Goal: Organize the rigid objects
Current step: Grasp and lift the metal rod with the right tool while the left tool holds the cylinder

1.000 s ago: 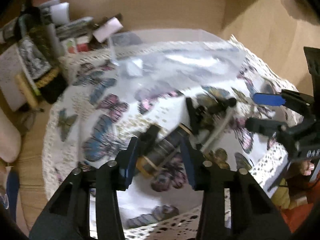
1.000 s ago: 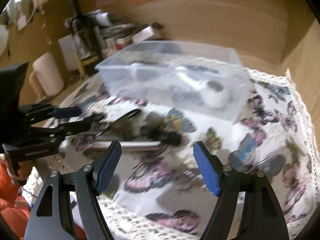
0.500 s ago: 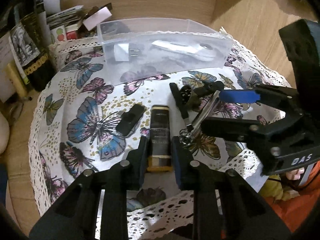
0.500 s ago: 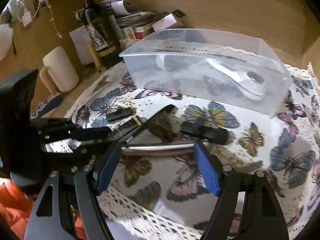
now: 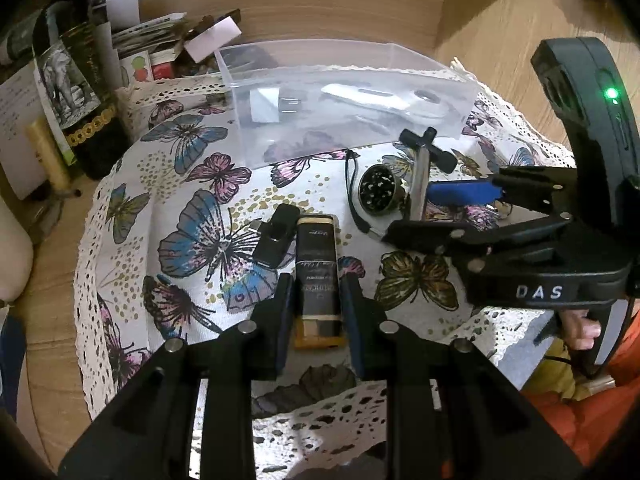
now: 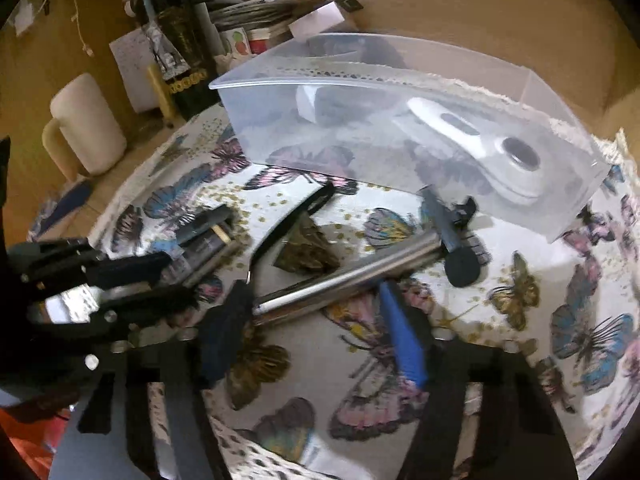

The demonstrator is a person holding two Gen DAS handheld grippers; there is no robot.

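A clear plastic bin (image 5: 344,80) stands at the back of the butterfly cloth and holds a white device (image 6: 476,148) and a white plug (image 5: 266,106). My left gripper (image 5: 316,296) is shut on a dark lighter-like box (image 5: 316,264) lying on the cloth. My right gripper (image 6: 316,328) straddles the shaft of a metal T-handle tool (image 6: 344,276), jaws narrowed around it; it also shows in the left wrist view (image 5: 420,184). A round black grinder (image 5: 378,196), a black strap (image 6: 292,224) and a small black adapter (image 5: 276,236) lie between.
A dark bottle (image 5: 76,92), papers and boxes (image 5: 160,48) crowd the back left. A cream mug (image 6: 86,128) stands left of the round table. A wooden wall (image 6: 440,8) rises behind the bin. The lace cloth edge (image 5: 320,412) hangs at the front.
My left gripper has closed on the dark box and squared up to it. My right gripper has come down over the T-handle tool and its jaws have narrowed.
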